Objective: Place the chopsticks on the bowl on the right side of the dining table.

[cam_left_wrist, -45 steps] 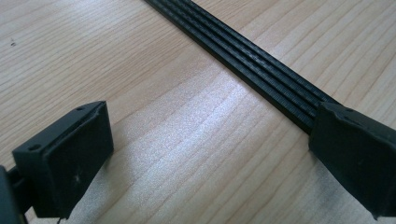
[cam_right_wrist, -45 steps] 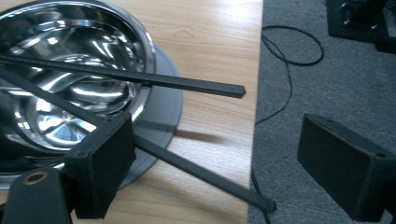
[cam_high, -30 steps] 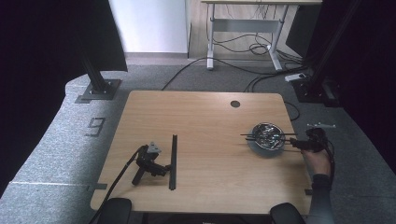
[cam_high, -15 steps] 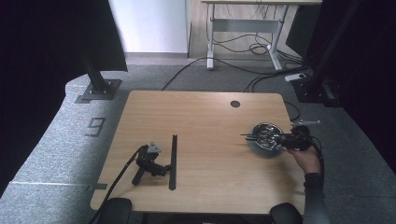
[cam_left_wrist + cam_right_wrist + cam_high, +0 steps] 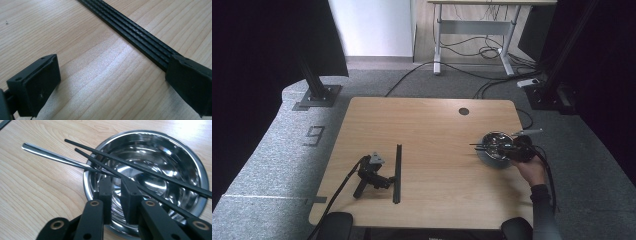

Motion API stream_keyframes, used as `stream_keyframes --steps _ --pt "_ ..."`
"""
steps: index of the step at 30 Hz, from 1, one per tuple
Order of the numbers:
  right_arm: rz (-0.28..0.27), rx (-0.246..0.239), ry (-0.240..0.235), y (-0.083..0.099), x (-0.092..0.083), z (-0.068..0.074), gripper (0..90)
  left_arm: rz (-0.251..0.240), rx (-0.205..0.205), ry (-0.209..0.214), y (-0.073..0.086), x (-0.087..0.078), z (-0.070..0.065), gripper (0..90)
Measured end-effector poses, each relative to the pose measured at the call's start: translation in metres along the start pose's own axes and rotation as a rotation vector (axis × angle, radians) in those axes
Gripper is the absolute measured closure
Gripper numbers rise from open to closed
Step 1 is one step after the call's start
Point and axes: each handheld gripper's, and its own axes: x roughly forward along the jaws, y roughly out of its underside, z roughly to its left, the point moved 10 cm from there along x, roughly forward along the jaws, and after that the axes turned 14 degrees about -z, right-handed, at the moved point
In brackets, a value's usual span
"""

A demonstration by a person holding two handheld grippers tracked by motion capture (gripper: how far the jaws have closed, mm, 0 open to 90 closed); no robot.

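While your right gripper [image 5: 115,195] sits over the steel bowl [image 5: 175,152], its jaws have just been closing and they're nearly together now, pinched around where the metal utensil handle [image 5: 55,157] and one of the two black chopsticks [image 5: 100,162] cross the rim. Looks like a grab, though I can't tell for sure which stick the pads actually bite. The bowl's at the right edge of the table [image 5: 427,125], with the chopsticks resting across it.

Your left gripper [image 5: 374,172] is lying on the table at the left, jaws wide open with nothing between them, one pad touching the black ribbed strip [image 5: 135,32].

So you're at the pick-up step, I'd say. Next move probably wants a slow, straight lift so the other sticks don't get dragged off the bowl.
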Motion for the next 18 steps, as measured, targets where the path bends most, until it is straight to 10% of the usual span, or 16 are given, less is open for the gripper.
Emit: stream_keyframes --steps 18 --pt "-0.006 -0.071 0.023 0.001 0.021 0.005 81.4 0.000 0.000 0.000 0.000 0.000 0.000 0.0"
